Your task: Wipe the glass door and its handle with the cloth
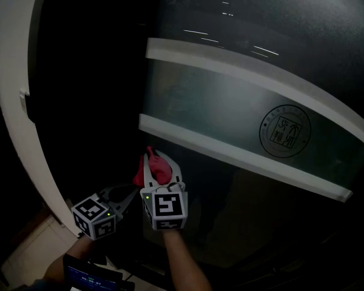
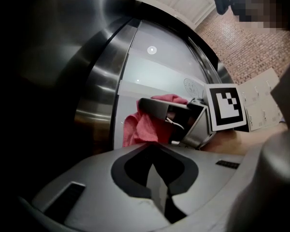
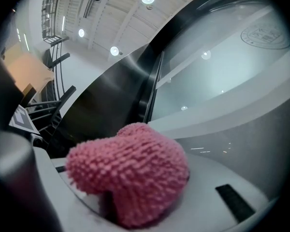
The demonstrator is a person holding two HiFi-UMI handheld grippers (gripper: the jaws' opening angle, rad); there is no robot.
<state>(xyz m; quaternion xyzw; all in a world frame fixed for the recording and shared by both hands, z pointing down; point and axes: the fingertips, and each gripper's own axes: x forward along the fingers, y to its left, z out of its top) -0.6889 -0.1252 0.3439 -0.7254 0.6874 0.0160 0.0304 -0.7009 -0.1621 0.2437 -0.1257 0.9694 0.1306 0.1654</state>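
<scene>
The jaws of the right gripper (image 1: 159, 164) are closed on a pink chenille cloth (image 3: 130, 170). It is pinched through its middle, so that a nubbly wad bulges out ahead of and above the tips. The jaws of the left gripper (image 2: 157, 175) are pressed together with nothing between them. The cloth is seen ahead of them and slightly to their left, carried by the other tool.

The cloth is judged to be light, soft and limp, easily squashed, and unlikely to slip from a firm pinch; fragility is no concern. The hold is best taken across the bunched centre, as is done now. That way a padded face is left free beyond the tips for rubbing, and the hard jaws are kept off the pane.

The glass door (image 3: 222, 76) is found just beyond the right jaws. Its frosted band (image 1: 230, 117) lies ahead and to their right, and a round emblem (image 1: 284, 127) is set further along on that side. Whether the wad is touching the pane cannot be told. A brushed-metal upright (image 2: 99, 86) stands ahead of the left jaws, to their left; whether it is the handle or part of the frame cannot be told.
</scene>
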